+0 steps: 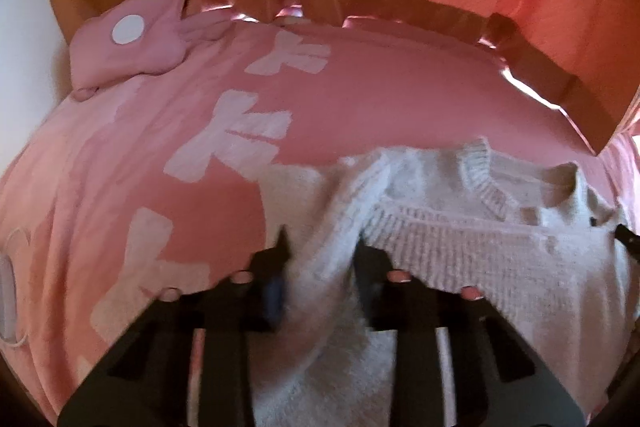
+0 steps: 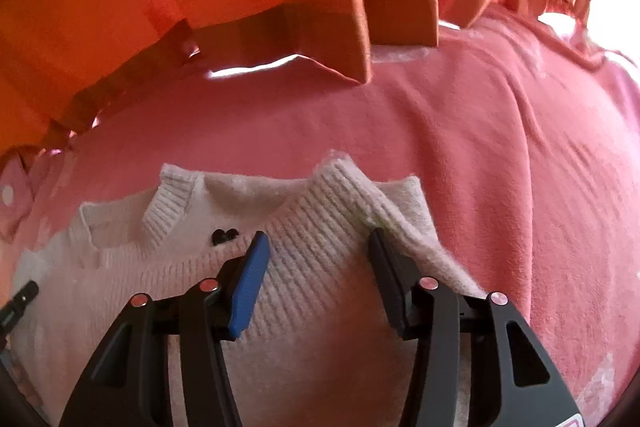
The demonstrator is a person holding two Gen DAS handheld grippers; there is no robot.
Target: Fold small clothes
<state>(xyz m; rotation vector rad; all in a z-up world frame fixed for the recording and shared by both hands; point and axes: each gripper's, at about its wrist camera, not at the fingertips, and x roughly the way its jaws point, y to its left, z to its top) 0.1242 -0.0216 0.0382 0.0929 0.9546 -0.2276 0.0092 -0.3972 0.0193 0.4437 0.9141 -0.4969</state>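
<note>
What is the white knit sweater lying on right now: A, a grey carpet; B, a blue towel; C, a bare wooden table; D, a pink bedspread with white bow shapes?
D: the white knit sweater is spread on the pink bedspread, whose white bow shapes show in the left wrist view.

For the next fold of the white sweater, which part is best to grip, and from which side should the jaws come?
Probably the shoulder corners of the sweater, one per gripper, coming in from the outer edges. It lies flat on the pink bedcover, collar toward the curtain, and both outer edges sit raised and bunched. The right gripper and left gripper are open there.
</note>
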